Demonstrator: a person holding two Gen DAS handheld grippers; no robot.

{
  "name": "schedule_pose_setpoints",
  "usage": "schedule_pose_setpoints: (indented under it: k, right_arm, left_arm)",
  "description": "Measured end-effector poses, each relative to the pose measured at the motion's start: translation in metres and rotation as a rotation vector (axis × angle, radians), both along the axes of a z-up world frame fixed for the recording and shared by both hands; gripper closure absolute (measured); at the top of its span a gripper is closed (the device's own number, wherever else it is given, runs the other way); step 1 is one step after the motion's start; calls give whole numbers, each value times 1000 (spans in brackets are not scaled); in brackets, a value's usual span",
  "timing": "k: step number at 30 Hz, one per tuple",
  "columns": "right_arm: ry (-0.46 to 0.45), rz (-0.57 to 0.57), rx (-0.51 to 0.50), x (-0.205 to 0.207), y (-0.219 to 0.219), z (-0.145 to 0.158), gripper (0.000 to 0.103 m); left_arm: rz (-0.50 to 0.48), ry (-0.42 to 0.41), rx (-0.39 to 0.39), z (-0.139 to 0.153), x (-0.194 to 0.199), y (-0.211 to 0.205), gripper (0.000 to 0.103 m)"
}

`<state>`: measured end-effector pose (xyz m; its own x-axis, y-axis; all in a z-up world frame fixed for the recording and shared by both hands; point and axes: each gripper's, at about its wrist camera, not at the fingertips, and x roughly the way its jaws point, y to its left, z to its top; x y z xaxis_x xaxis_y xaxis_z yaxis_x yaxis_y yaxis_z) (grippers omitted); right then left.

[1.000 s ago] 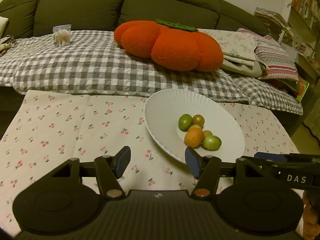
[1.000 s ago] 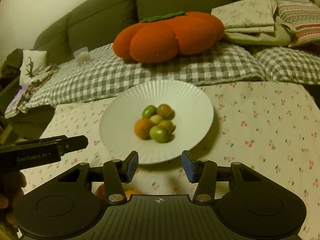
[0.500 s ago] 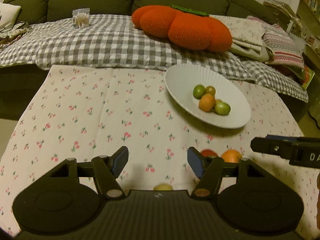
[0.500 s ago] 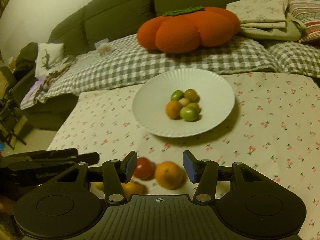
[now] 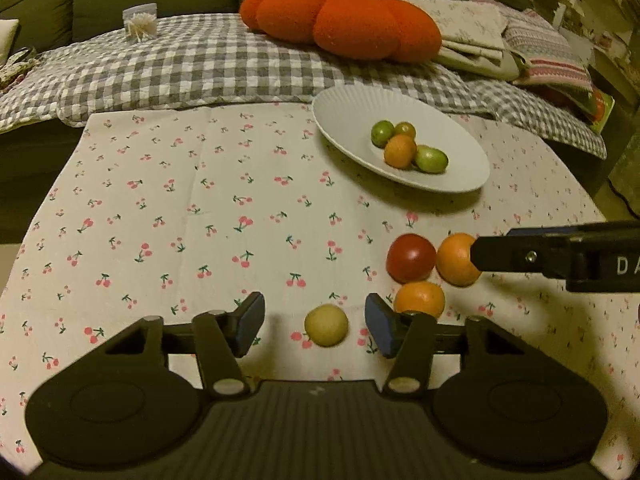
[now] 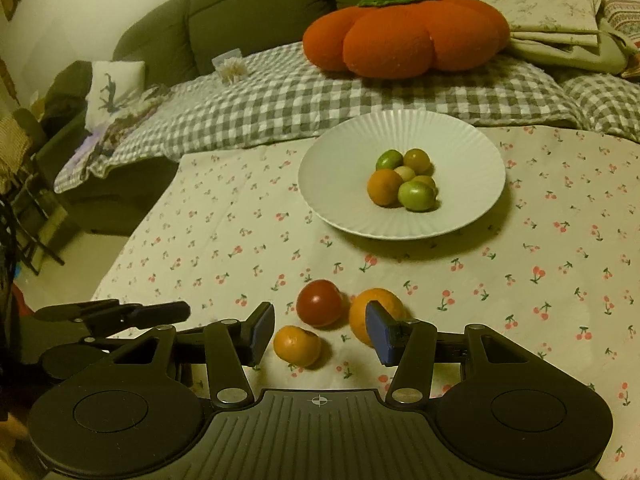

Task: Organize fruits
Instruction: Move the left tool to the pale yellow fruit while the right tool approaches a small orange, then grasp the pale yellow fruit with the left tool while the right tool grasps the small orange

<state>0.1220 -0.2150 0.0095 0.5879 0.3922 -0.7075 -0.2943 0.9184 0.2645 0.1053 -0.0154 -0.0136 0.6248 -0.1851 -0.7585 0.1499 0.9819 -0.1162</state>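
A white ribbed plate [image 5: 348, 108] [image 6: 344, 152] on the cherry-print cloth holds several small green, orange and yellowish fruits [image 6: 404, 180]. Loose on the cloth lie a red tomato [image 5: 411, 258] [image 6: 319, 303], a large orange [image 5: 456, 258] [image 6: 370, 310], a smaller orange [image 5: 420, 299] [image 6: 297, 345] and a pale yellow fruit [image 5: 326, 325]. My left gripper [image 5: 314, 326] is open, with the yellow fruit between its fingers. My right gripper [image 6: 320, 336] is open just over the smaller orange; it enters the left wrist view from the right [image 5: 520, 254].
Behind the table a sofa carries a grey checked blanket [image 5: 192, 64], a big orange pumpkin cushion [image 5: 344, 20] [image 6: 404, 36] and folded linens [image 6: 560, 28]. The table's left edge drops to the floor [image 6: 80, 256]. The left gripper's arm [image 6: 120, 312] shows at lower left.
Both grippers have pulled back from the plate and come lower toward the near table edge. The loose fruits, hidden a second ago, now lie at the fingertips.
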Motion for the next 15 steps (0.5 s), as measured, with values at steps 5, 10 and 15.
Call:
schedule_pose_setpoints:
  k: [5, 10, 15]
  right_arm:
    - [9, 0, -5, 0, 1, -3, 53]
    - [6, 11, -4, -1, 2, -4, 53]
    - [12, 17, -5, -1, 4, -6, 53]
  left_arm:
    - [-32, 5, 16, -7, 0, -5, 61]
    - [-41, 4, 18, -11, 0, -6, 70]
    - [-52, -2, 22, -14, 0, -6, 77]
